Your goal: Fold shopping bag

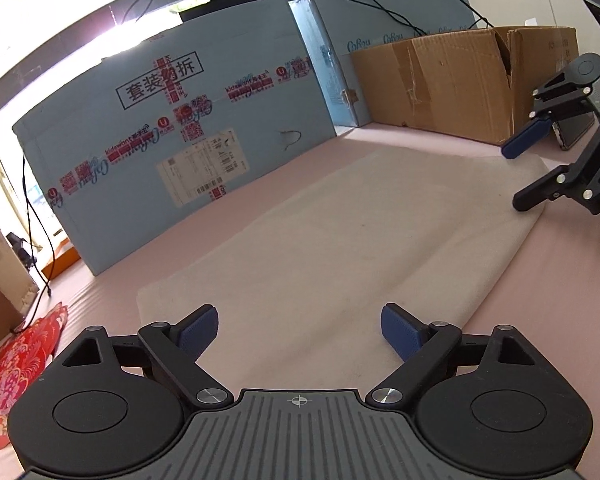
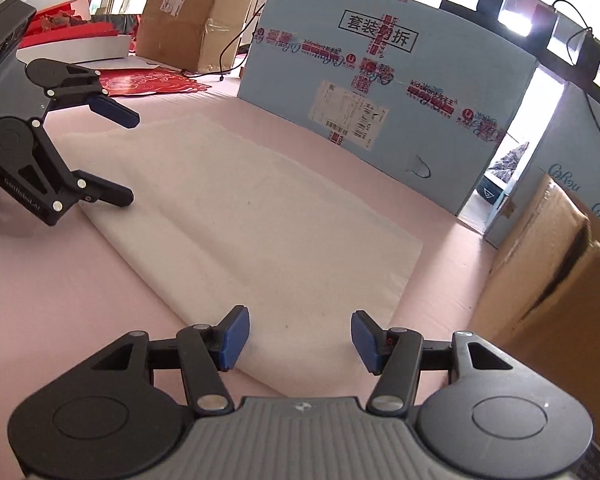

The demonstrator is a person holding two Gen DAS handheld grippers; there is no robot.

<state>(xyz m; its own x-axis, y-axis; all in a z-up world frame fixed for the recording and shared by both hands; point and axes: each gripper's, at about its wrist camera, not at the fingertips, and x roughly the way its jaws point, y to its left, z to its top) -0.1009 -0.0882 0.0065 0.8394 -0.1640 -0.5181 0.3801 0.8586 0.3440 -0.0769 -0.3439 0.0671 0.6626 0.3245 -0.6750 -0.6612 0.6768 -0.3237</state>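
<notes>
The shopping bag [image 1: 340, 232] lies flat on the pink table cover [image 1: 560, 320], already doubled into a long strip, in front of the blue carton [image 1: 180, 120]. The left gripper [image 1: 300, 330] stands at one short end with its jaws spread and nothing between them; the right gripper [image 2: 300, 338] stands at the other end, jaws also apart and empty. I think the risk is that one claw catches only the top layer, so the fold opens. Pinching the soft cover together with the cloth could also drag the bag crooked.
</notes>
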